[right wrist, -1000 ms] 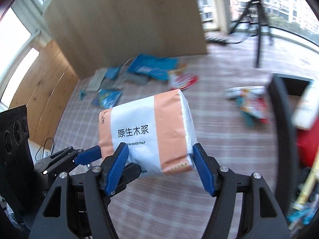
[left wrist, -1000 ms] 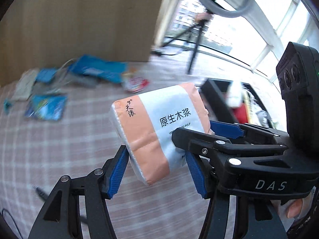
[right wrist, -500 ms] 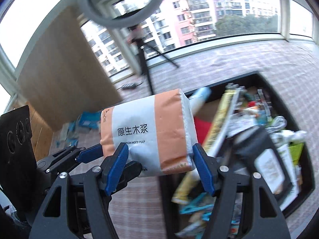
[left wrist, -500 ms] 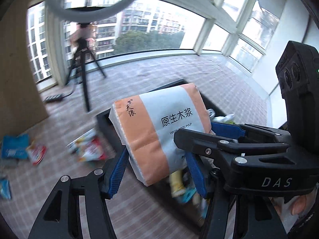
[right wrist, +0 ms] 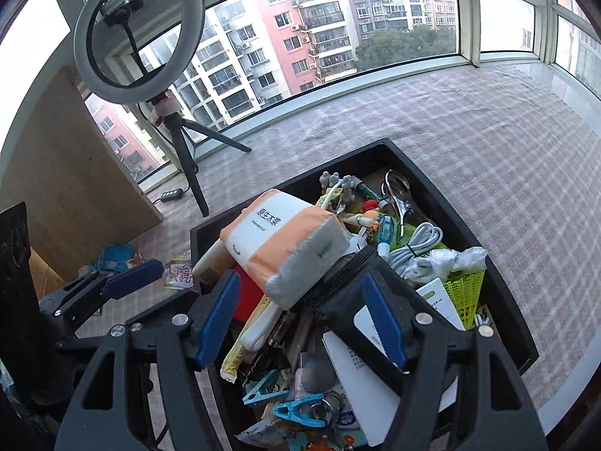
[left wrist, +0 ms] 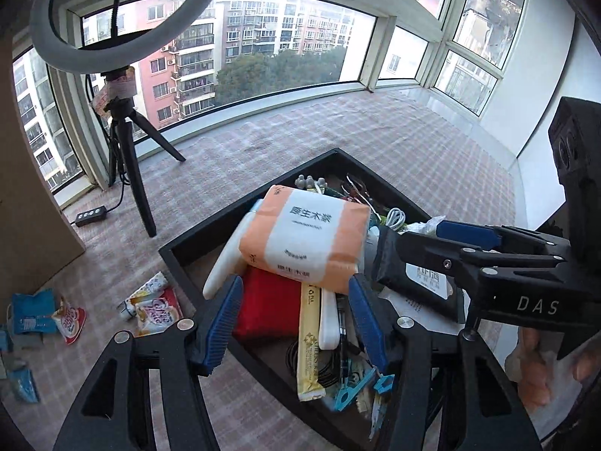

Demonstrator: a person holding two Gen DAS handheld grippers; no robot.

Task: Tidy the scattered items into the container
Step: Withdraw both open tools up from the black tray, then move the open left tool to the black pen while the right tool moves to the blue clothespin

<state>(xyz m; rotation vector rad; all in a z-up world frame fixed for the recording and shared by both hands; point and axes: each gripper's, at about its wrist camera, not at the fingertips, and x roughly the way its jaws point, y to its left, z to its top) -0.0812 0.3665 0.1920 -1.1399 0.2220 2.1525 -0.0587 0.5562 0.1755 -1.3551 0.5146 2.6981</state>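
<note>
Just beyond both sets of spread blue pads, the tissue pack [left wrist: 306, 238] lies on the heap inside the black container [left wrist: 195, 238].

Neither the left gripper [left wrist: 296, 319] nor the right gripper [right wrist: 300, 319] grips anything: each one's jaws stand apart, and the pack sits ahead of the fingertips, clear of the pads (orange bands at its ends, white middle with printed characters). It rests tilted on a red packet [left wrist: 268, 308] and a white bottle [left wrist: 225, 263] directly below the left gripper's tips. Ahead and to the right of the right gripper lie a white cable [right wrist: 417, 242] and scissors [right wrist: 398, 191]. Off to the left gripper's left, snack packets [left wrist: 152, 302] lie on the checked cloth [left wrist: 413, 143] outside the container.
</note>
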